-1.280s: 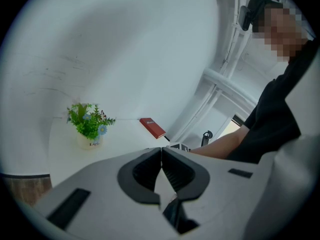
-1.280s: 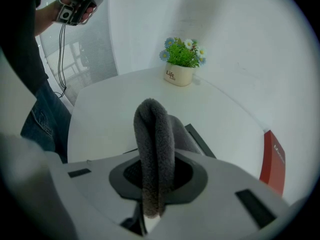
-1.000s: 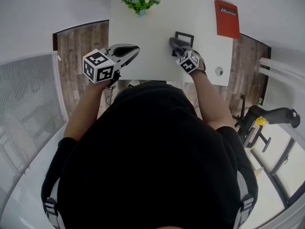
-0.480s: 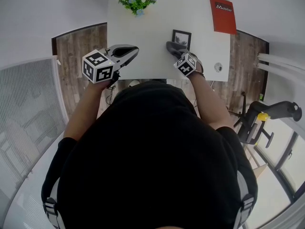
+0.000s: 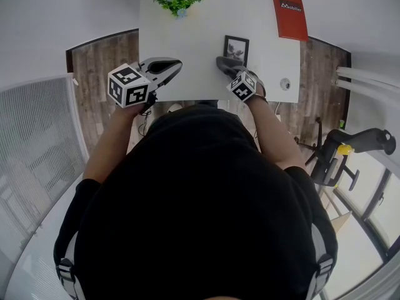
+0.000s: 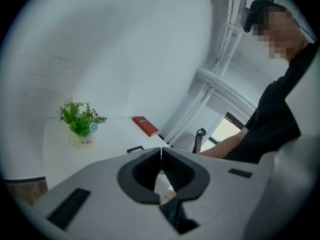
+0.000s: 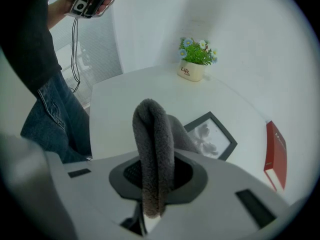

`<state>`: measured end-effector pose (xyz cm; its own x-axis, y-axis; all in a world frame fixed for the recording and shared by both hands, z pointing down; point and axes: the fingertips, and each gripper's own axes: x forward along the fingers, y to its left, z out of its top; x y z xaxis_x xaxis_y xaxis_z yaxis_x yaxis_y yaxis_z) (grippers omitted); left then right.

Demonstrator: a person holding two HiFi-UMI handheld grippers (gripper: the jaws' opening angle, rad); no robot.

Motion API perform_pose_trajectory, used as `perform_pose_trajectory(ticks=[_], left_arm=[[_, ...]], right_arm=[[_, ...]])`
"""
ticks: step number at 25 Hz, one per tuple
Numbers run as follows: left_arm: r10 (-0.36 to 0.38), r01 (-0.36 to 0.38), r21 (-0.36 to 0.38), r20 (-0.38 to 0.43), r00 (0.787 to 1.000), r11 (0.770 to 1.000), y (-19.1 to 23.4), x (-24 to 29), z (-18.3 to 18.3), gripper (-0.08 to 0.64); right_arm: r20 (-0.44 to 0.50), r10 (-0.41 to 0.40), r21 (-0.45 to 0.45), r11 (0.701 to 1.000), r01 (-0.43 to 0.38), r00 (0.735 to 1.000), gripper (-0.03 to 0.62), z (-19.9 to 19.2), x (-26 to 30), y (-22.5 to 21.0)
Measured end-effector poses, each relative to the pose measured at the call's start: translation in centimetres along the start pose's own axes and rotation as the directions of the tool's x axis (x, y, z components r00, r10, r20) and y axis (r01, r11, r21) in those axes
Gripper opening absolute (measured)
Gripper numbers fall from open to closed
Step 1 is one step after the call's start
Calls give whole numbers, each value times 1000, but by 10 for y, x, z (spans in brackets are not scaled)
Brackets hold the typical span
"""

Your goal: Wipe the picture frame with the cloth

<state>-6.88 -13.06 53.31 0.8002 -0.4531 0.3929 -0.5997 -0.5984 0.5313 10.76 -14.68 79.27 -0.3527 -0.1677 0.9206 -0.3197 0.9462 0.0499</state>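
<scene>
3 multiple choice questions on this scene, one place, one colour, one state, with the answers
1. Where does the picture frame lie? A) on the floor B) flat on the table, apart from the red book C) against the wall
2. What colour is the cloth? A) grey B) yellow C) white
3. How is the left gripper? A) open B) shut on the cloth C) shut, empty

1 B: bare table shows between frame and book. 2 A: grey pile in the right gripper, shut on it. 3 C: its jaws meet, nothing between.
</scene>
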Motion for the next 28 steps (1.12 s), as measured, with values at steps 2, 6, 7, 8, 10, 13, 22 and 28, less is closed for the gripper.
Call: perform_pose_trajectory(ticks=[2,6,7,8,10,13,22,28], left_arm=[[0,0,-1,1,1000,1000,-1,-1,-1,11],[1,-1,-4,2,1000,1000,-4,-2,-5,12],[1,-1,-5,3,1000,1000,-4,-2,-5,11],[1,-1,-6,3,1000,1000,-4,-2,-5,12],[1,-1,-6,6,1000,1000,-4,-3,-5,12],[1,-1,-7,11,1000,1000,-5,-2,-4,11],[21,-20,-20,23,1000,1000,-6,2,-5,11],[47,-46,-41,33,998,998,-3,3,-8,12]], right_arm=[[-2,1,-1,1000,-1,1000,44,-1,-1,3],[8,2,1,1000,-2,1000,44,-2,-4,7],[15,2,5,1000,-2,1000,44,-2,-6,6],[20,0,8,1000,0,1000,44,-1,-8,6],[27,-9,13,1000,8,1000,44,0,-13,2],[40,-34,18,999,33,999,44,2,-24,-11],[69,-126,40,992,123,990,44,8,-47,-76],[85,-155,33,988,153,984,44,18,-50,-109]])
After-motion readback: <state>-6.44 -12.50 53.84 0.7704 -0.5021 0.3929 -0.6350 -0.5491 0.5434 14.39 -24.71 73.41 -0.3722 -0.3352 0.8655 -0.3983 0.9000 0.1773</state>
